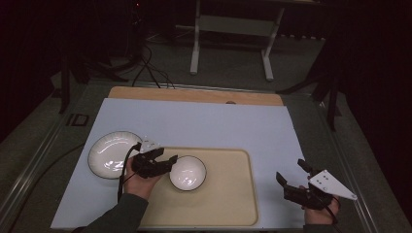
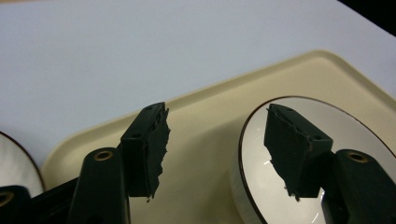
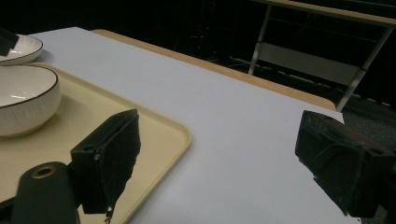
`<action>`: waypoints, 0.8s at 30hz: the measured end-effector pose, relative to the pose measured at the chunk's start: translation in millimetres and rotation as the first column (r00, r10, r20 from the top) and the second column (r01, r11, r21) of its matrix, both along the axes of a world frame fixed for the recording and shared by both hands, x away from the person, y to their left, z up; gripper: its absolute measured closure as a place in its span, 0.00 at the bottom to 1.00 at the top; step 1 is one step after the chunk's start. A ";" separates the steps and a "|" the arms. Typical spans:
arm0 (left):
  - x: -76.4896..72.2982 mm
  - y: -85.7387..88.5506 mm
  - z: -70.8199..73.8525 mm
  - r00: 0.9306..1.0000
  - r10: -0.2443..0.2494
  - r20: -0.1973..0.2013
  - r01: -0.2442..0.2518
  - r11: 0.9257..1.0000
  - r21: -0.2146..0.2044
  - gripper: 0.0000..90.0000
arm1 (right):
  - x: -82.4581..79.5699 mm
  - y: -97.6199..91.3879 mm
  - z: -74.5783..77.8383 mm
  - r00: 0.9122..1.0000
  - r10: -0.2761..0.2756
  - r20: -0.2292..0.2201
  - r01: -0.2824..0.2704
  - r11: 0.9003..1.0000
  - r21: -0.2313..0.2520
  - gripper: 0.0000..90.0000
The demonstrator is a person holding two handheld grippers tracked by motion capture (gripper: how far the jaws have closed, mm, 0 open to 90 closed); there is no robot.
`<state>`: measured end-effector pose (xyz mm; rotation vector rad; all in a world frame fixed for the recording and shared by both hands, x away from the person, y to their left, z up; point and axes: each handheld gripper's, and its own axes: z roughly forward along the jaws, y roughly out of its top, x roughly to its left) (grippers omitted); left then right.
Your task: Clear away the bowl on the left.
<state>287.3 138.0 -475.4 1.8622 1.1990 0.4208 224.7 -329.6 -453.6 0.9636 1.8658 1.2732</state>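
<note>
The left tongs (image 1: 167, 162) stand with jaws apart at the near-left rim of the small white bowl (image 1: 187, 173); in the left gripper view one jaw hangs over the bowl's (image 2: 280, 186) inside and the other over the bare tray (image 2: 196, 140) beside it, so they straddle the rim without clamping it. The bowl sits on the left part of the cream tray (image 1: 228, 204), which lies on the pale worktop (image 1: 204, 121). Just left of the tray, on the worktop itself, lies a white plate (image 1: 109, 154) with a dark edge, close beside the person's left hand (image 1: 141, 178). The right tongs (image 1: 291, 175) hover over the worktop's right edge, well apart from the tray, jaws wide and holding nothing. The step in hand looks like either taking hold of the bowl by its rim or having just set it down on the tray; I cannot tell which. If it is a grasp, the next move calls for lowering the jaws onto the rim wall and closing squarely, since glazed ware could slip from a shallow pinch.
</note>
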 end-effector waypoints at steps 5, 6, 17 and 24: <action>-2.4 8.6 5.5 0.999 0.013 0.030 -0.012 1.000 -0.010 0.42 | 0.0 0.0 0.0 1.000 0.000 0.000 0.000 1.000 0.001 0.15; -2.8 10.5 6.8 0.999 0.020 0.036 -0.019 1.000 -0.011 0.41 | 0.0 -0.1 0.0 1.000 0.000 0.001 0.000 1.000 0.001 0.15; -6.0 40.1 20.5 0.991 0.078 0.109 -0.078 0.997 -0.004 0.39 | -0.3 -0.7 0.4 1.000 -0.002 0.002 0.002 1.000 0.003 0.15; -11.6 70.5 27.7 0.975 0.126 0.181 -0.129 0.992 0.003 0.38 | -0.9 -1.4 0.8 1.000 -0.004 0.002 0.004 1.000 0.009 0.15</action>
